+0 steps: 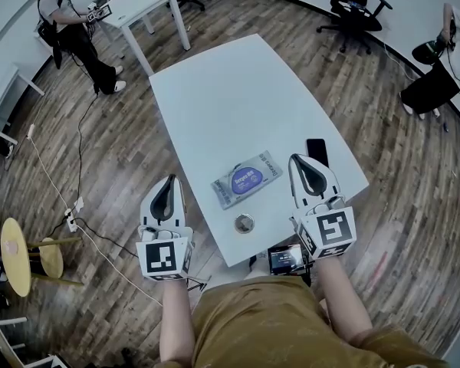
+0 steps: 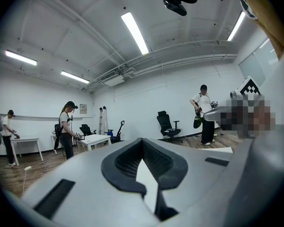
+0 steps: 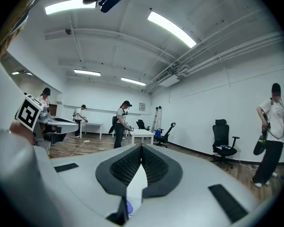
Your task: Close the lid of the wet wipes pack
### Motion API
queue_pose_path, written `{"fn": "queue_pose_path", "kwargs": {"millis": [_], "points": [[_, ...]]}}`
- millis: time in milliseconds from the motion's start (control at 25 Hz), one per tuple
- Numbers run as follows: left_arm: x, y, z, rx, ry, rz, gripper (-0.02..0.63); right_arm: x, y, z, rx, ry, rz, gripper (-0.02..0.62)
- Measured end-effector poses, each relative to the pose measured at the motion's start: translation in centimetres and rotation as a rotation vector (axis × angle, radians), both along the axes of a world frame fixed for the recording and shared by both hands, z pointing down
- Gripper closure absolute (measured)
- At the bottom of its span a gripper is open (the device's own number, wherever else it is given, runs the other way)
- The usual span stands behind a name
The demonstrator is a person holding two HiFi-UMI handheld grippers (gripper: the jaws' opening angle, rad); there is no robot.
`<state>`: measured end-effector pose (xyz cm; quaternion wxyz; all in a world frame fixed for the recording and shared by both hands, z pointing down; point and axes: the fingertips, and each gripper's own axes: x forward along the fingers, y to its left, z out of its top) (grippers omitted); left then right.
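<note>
The wet wipes pack (image 1: 246, 179) lies flat on the near part of the white table (image 1: 230, 98), a grey pouch with a purple oval lid patch on top. Whether that lid is up or down I cannot tell. My left gripper (image 1: 169, 181) hovers off the table's near-left edge, left of the pack, jaws shut and empty. My right gripper (image 1: 297, 161) hangs just right of the pack, also shut on nothing. In the left gripper view the gripper (image 2: 142, 141) points out at the room. A sliver of purple shows below the gripper (image 3: 142, 147) in the right gripper view.
A small round grey object (image 1: 244, 223) sits near the table's front edge. A black phone (image 1: 317, 151) lies by the right gripper. A small screen device (image 1: 286, 259) is at the table's near edge. A second table (image 1: 138, 6), office chairs (image 1: 356, 6) and people stand around.
</note>
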<state>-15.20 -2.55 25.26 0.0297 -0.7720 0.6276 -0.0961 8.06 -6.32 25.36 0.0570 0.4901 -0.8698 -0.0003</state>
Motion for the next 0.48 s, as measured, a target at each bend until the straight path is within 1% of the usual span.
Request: {"fn": "queue_pose_path", "kwargs": {"millis": [200, 320, 480], "points": [[0.34, -0.03, -0.11, 0.006, -0.007, 0.007, 0.6, 0.41, -0.09, 0.52, -0.01, 0.005, 0.002, 0.588], [-0.08, -0.15, -0.09, 0.003, 0.011, -0.005, 0.6, 0.22, -0.21, 0.68, -0.015, 0.006, 0.001, 0.588], [-0.44, -0.62, -0.15, 0.004, 0.001, 0.003, 0.6, -0.14, -0.57, 0.71, -0.021, 0.0, 0.0, 0.588]]}}
